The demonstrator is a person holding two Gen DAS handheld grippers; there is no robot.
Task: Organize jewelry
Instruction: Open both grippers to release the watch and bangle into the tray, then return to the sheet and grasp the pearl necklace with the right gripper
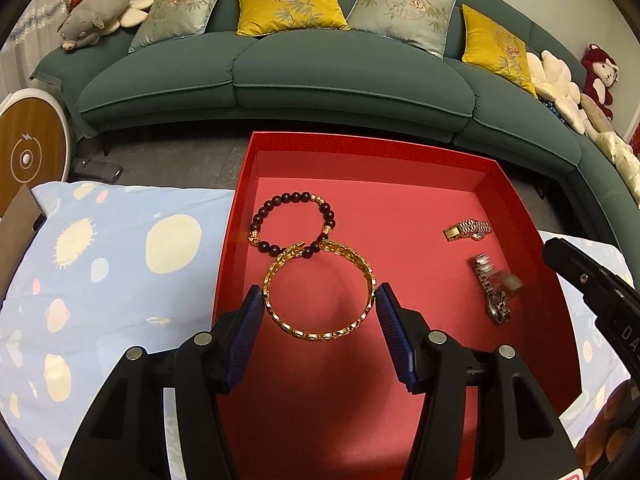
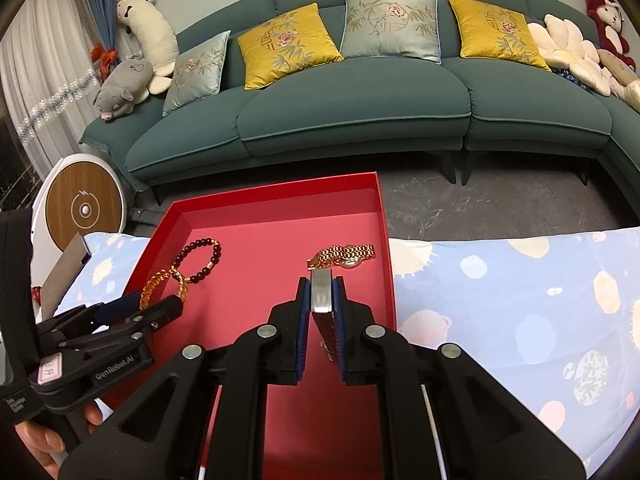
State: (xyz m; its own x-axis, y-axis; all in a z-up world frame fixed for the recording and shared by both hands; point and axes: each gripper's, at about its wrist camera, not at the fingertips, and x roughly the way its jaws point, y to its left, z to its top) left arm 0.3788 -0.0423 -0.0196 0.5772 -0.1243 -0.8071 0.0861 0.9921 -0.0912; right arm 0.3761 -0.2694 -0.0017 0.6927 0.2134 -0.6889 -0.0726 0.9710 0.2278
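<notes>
A red tray (image 1: 236, 216) lies on a blue patterned cloth. In it are a dark bead bracelet (image 1: 294, 220), a gold chain bracelet (image 1: 320, 292), a gold watch (image 1: 468, 230) and a silver watch (image 1: 496, 288). My left gripper (image 1: 320, 300) is open, its blue pads on either side of the gold chain bracelet. My right gripper (image 2: 322, 292) is shut on the silver watch (image 2: 321, 296) and holds it above the tray's floor, just in front of the gold watch (image 2: 344, 256). The bead bracelet (image 2: 202, 258), the gold chain bracelet (image 2: 164, 280) and the left gripper (image 2: 136, 312) show at the left of the right wrist view.
The blue patterned cloth (image 1: 100, 264) spreads on both sides of the tray (image 2: 384, 216). A teal sofa (image 1: 320, 72) with cushions and plush toys stands behind. A round white and wood device (image 2: 84, 208) is at the left, by a grey card (image 2: 64, 276).
</notes>
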